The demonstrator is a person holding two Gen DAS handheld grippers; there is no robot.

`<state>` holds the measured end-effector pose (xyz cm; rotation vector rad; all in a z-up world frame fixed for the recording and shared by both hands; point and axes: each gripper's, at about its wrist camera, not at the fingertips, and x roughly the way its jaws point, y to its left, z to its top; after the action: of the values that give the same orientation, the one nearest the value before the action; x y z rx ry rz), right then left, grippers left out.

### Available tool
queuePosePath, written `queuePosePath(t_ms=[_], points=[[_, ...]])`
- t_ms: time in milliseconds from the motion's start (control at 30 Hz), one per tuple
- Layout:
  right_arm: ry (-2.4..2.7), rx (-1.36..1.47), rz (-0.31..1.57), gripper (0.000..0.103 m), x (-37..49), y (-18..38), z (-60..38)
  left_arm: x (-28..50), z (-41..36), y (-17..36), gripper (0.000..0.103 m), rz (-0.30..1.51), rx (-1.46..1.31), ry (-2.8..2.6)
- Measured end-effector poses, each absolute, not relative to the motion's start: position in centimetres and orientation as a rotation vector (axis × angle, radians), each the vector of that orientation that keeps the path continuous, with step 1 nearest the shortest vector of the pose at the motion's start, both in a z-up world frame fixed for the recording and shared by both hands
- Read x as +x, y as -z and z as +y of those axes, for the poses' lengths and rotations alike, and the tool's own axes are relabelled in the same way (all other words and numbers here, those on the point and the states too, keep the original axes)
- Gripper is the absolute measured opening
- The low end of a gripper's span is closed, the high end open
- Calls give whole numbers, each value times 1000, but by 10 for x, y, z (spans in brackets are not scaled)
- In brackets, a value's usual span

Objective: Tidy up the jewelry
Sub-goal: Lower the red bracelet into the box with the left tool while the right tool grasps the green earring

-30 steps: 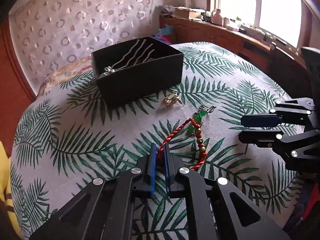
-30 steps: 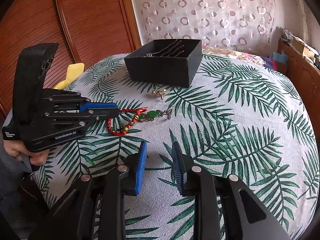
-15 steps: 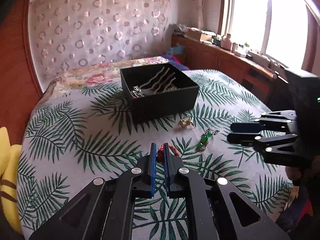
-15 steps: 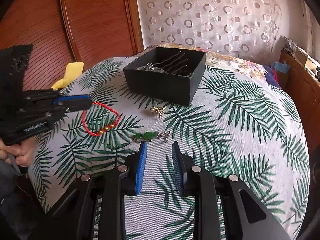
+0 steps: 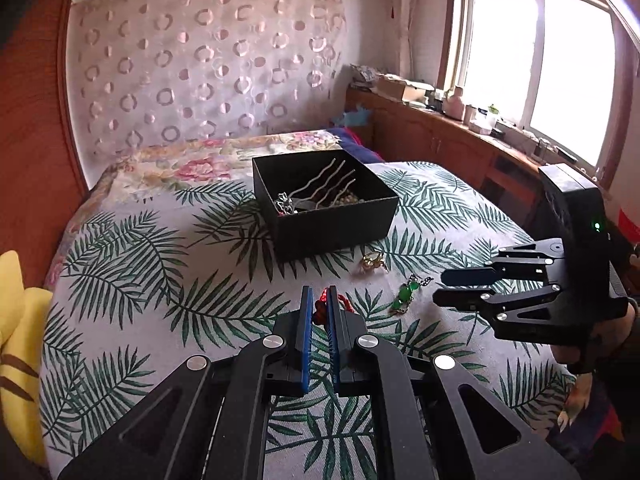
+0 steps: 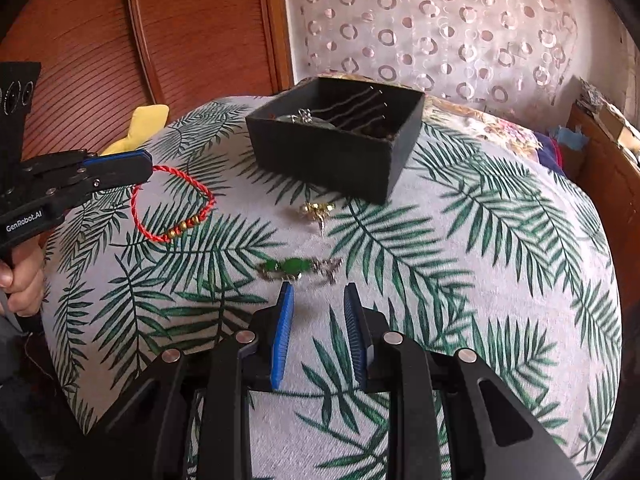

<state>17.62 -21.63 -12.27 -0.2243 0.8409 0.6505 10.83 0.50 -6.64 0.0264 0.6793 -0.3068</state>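
My left gripper (image 5: 318, 300) is shut on a red cord bracelet (image 5: 320, 310) with gold beads and holds it in the air above the cloth; in the right wrist view the bracelet (image 6: 172, 204) hangs as a loop from the left gripper (image 6: 136, 168). A black open box (image 5: 324, 204) (image 6: 340, 136) holds hairpins and other jewelry. A gold piece (image 5: 373, 260) (image 6: 318, 212) and a green stone piece (image 5: 406, 296) (image 6: 292, 268) lie on the cloth. My right gripper (image 6: 318, 300) is open and empty, just short of the green piece; it also shows in the left wrist view (image 5: 444, 288).
The palm-leaf cloth (image 6: 480, 280) covers a rounded table. A yellow cushion (image 5: 20, 340) lies at the left edge. A wooden sideboard (image 5: 440, 136) with clutter runs under the window. A floral bedspread (image 5: 192, 164) lies behind the box.
My left gripper has lifted the red bracelet off the cloth and drawn back; the green piece stayed on the cloth. My right gripper has moved closer to the green piece.
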Motion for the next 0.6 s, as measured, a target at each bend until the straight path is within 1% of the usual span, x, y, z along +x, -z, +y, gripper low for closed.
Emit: queuePosePath(t_ms=[300,333,400,433,600], points=[[-669,-288,873,28,200,130,-203,118,10,70,6,688,6,319],[-680,-288,870,22,201,130,-202,120,10,70,6,689,4,322],[-696,-280,870,6,202,130,-201,123,10,69,6,690,1,328],[-698,-272,868,4,203,130,-202,125,10,67,6,689,-2,332],[-724,-236,848,3,205,122,-209,131,9,61,6,685,-12,343]])
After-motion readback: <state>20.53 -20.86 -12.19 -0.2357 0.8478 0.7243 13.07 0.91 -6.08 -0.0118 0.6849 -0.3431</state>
